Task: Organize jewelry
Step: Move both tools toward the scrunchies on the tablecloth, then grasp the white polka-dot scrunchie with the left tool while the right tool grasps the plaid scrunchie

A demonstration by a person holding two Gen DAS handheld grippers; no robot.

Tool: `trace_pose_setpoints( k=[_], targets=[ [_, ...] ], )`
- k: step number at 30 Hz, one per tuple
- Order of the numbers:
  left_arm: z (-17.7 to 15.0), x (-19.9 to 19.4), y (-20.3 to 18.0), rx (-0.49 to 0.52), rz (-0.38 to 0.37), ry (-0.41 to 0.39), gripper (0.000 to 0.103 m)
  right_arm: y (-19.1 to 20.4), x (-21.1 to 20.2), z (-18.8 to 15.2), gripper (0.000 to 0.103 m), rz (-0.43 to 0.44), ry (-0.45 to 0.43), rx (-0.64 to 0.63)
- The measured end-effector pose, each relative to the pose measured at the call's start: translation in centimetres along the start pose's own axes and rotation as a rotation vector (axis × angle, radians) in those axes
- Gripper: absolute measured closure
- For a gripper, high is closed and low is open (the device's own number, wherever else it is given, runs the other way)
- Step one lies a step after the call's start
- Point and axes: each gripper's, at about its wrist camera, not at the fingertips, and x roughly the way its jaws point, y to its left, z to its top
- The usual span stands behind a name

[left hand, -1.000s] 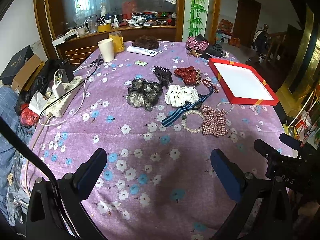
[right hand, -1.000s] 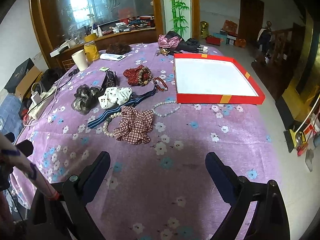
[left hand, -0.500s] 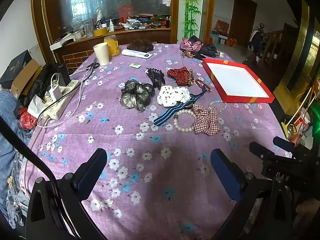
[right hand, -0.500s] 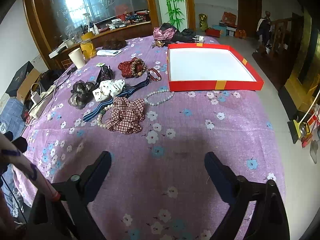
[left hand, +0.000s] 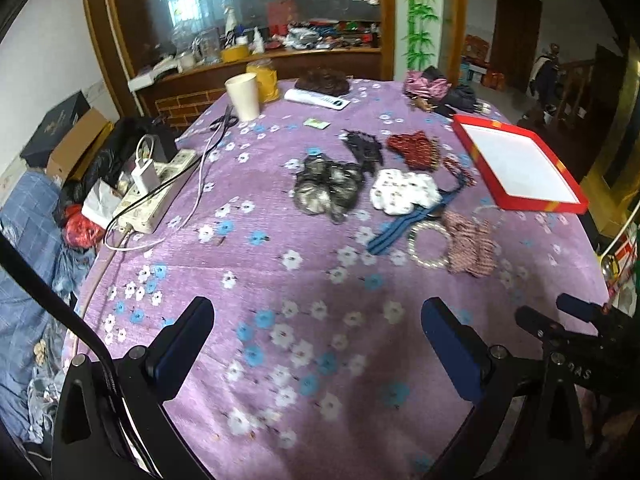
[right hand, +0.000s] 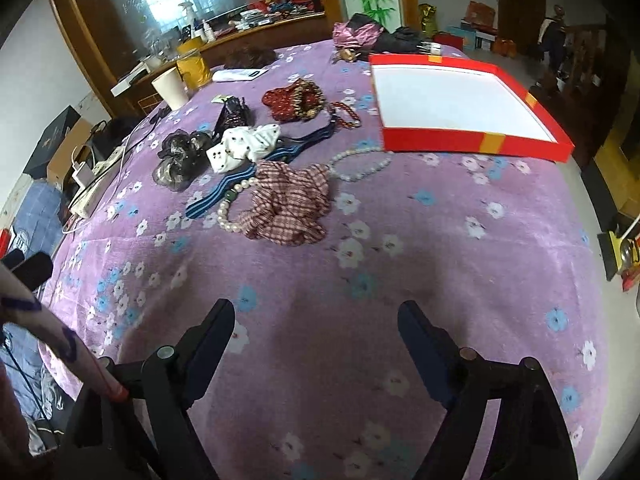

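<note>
A red tray with a white floor (right hand: 460,96) (left hand: 516,160) lies at the table's right. Left of it sit a plaid scrunchie (right hand: 290,204) (left hand: 470,246), a pearl bracelet (right hand: 234,210) (left hand: 428,242), a pearl necklace (right hand: 360,164), a white dotted scrunchie (right hand: 244,144) (left hand: 404,192), a striped blue band (right hand: 224,190), a grey-black scrunchie (right hand: 180,156) (left hand: 326,188), a red beaded pouch (right hand: 296,100), a red bead bracelet (right hand: 346,114) and a black claw clip (right hand: 234,114). My left gripper (left hand: 316,336) and right gripper (right hand: 316,336) are open, empty, above the near tablecloth.
A purple flowered cloth (right hand: 400,248) covers the table. A power strip with cables (left hand: 156,196), a paper cup (left hand: 244,96), a yellow jar (left hand: 264,80), a remote (left hand: 322,98) and bags (right hand: 360,34) lie at the left and far edges.
Both grippers have moved forward and lower toward the jewelry; the items look larger. Both stay open and empty.
</note>
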Motion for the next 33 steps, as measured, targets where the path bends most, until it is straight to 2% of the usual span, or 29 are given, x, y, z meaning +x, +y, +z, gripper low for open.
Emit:
trace_pose_setpoints(
  k=[3,8,12,18,26,33],
  targets=[
    [1.4,1.2,1.5,-0.016,0.006,0.013,0.0,0.7,0.6,1.1,0.016,-0.004,0.023,-0.006],
    [3.7,3.3,2.6,0.023,0.013,0.01,0.0,0.8,2.0,2.9,0.016,-0.025,0.052,0.014],
    [5.9,5.0,2.0,0.073,-0.073,0.027,0.001,0.8,2.9,4.3,0.016,-0.054,0.05,0.018],
    [9.5,9.0,-0.5,0.124,-0.231,0.088,0.018,0.9,3.9,5.5,0.017,-0.058,0.051,0.026],
    [12.8,15.8,-3.5,0.103,-0.363,0.194,0.018,1.1,5.6,5.8,0.017,-0.044,0.064,0.055],
    [13.9,19.7,-5.3,0.127,-0.426,0.259,0.018,1.3,7.2,6.0,0.019,-0.063,0.073,0.051]
  ],
)
